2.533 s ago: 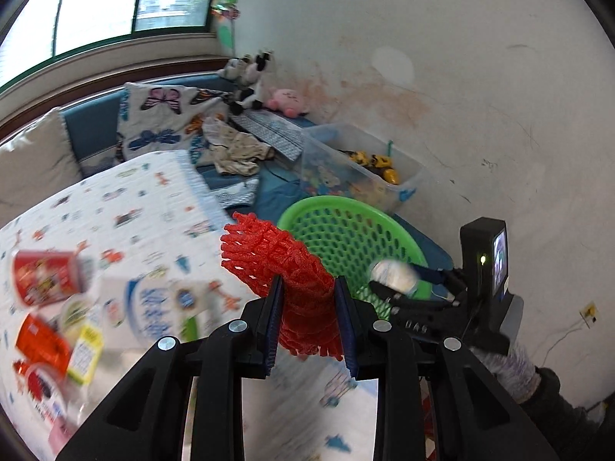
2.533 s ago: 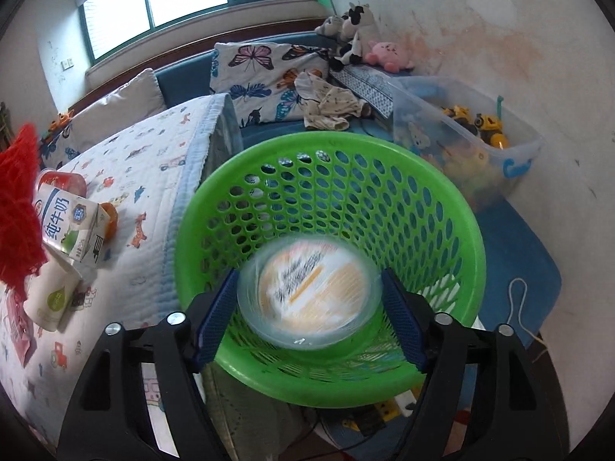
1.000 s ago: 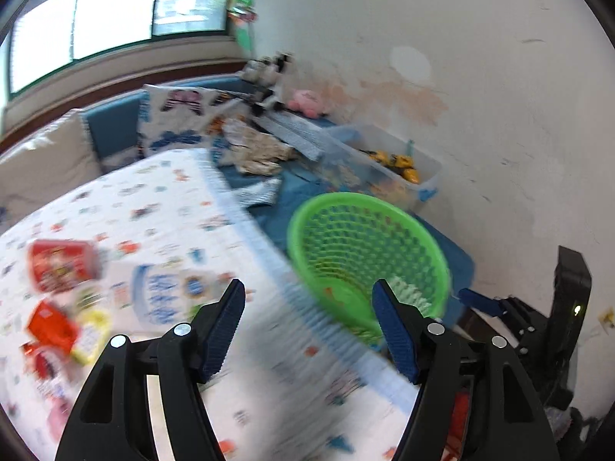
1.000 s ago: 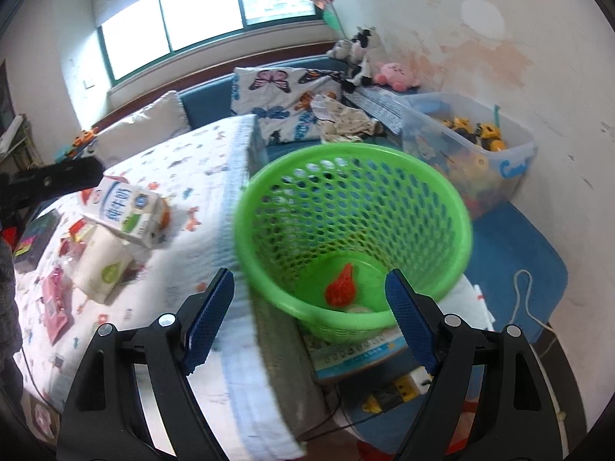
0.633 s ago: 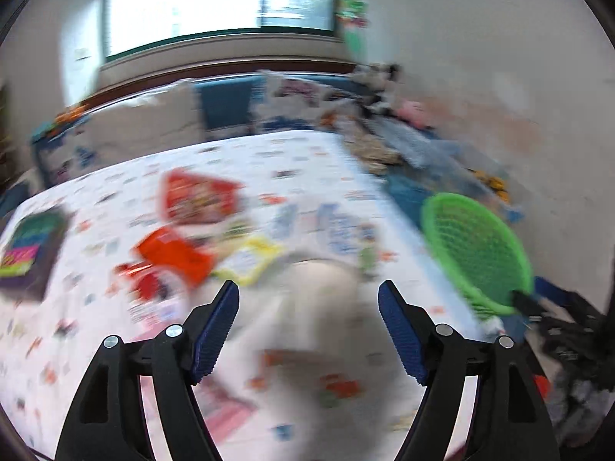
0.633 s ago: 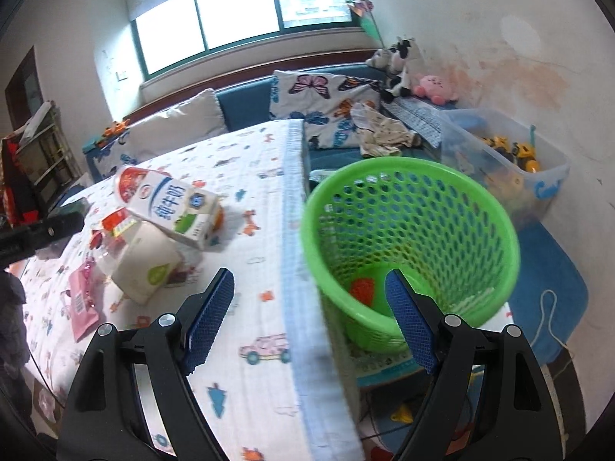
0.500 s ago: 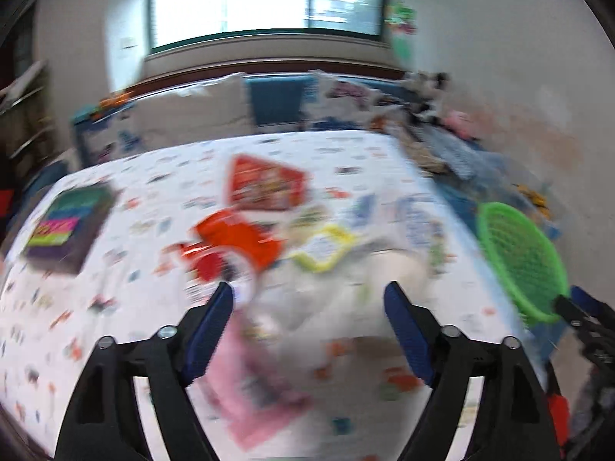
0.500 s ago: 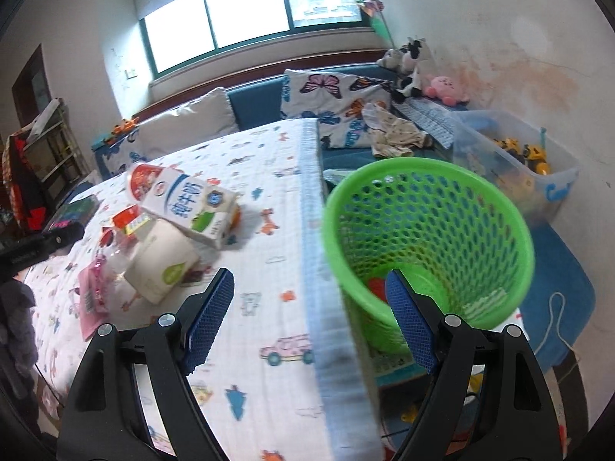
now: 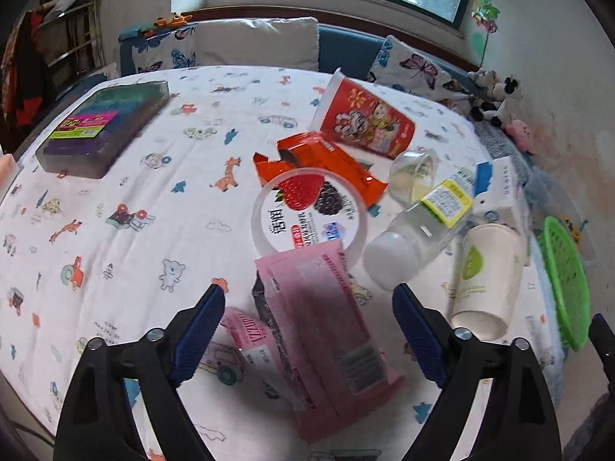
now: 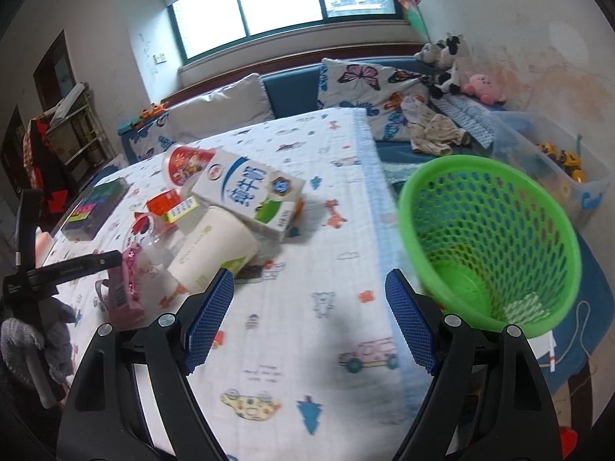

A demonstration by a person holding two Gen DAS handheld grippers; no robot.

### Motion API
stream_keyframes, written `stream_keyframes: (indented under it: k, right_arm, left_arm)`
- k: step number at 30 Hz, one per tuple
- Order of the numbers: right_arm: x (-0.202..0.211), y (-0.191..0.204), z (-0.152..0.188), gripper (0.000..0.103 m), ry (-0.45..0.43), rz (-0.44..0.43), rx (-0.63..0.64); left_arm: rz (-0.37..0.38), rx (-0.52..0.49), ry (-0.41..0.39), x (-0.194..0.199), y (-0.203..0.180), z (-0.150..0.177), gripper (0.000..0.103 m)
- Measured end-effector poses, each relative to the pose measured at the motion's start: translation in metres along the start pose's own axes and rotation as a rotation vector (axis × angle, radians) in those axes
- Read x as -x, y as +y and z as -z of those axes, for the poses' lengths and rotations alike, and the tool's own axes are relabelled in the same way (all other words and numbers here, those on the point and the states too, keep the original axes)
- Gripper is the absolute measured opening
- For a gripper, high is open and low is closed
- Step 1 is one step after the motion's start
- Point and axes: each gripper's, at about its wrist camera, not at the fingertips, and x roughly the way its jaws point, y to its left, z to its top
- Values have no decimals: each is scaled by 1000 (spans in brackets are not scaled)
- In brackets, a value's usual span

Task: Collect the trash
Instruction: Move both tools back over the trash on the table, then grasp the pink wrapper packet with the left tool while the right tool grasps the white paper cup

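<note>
Left wrist view. The left tool (image 9: 307,319) is hovering with its blue pads spread wide and nothing between them, above a desk (image 9: 115,192) that is wearing a white cloth printed with small animals and vehicles. The trash is lying clustered ahead of the tool: a pink wrapper (image 9: 326,330), flat and creased, with a barcode near its close end, is sitting directly between the pads; a round clear lid (image 9: 307,213) printed with a strawberry and a blackberry is lying just beyond it, partly under the wrapper's far edge. An orange wrapper (image 9: 326,161) is showing behind the lid, and a red paper cup (image 9: 365,119) with cartoon figures is lying on its side farther back. A clear plastic bottle (image 9: 419,226) with a yellow label is lying to the right, beside a white paper cup (image 9: 486,280) that is also lying on its side. A green basket (image 9: 565,280) is showing at the right edge, past the desk.

Right wrist view. The right tool (image 10: 309,322) is likewise standing wide open and empty over bare cloth. A blue-and-white milk carton (image 10: 250,192) is lying tipped across the white paper cup (image 10: 211,253), left of the tool. The green basket (image 10: 492,230), perforated, is standing just beside the desk's right edge.
</note>
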Motion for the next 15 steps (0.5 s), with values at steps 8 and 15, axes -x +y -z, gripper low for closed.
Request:
stream_keyframes:
  k: [8, 15]
  right_arm:
    - [-17, 25, -6, 81, 32, -52, 17]
    - [-38, 37, -12, 81, 85, -114, -20]
  left_arm:
    - [1, 23, 47, -16, 7, 3, 87]
    - [19, 22, 78, -27, 5, 4, 87]
